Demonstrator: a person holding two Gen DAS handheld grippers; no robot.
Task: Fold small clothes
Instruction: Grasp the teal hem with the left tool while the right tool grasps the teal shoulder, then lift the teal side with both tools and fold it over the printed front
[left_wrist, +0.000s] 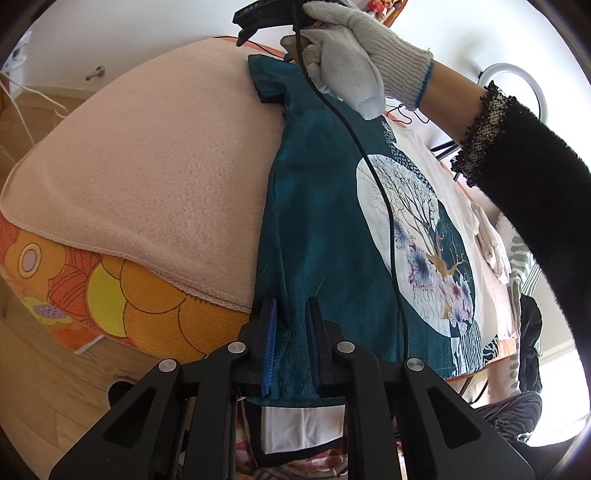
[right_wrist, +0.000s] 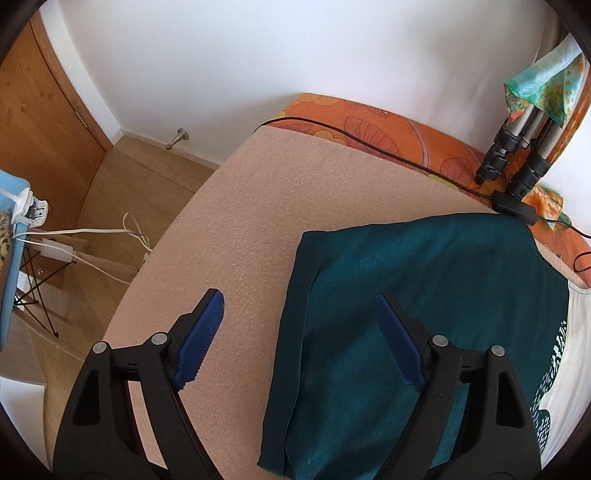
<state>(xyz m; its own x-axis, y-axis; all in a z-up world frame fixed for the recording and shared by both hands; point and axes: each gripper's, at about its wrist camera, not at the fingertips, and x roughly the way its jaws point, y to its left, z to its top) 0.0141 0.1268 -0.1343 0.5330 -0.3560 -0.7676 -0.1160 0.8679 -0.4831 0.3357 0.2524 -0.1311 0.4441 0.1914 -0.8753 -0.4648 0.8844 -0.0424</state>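
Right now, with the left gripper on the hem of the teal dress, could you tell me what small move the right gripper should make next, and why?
Probably lower and close the right gripper on the folded side edge of the teal dress. Its jaws hang open astride that edge, gripping nothing, while the left gripper already pinches the hem, so a second hold would allow the next fold.

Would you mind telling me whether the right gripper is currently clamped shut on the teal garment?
No, the right gripper is wide open, one finger over the pink blanket and the other over the teal garment.
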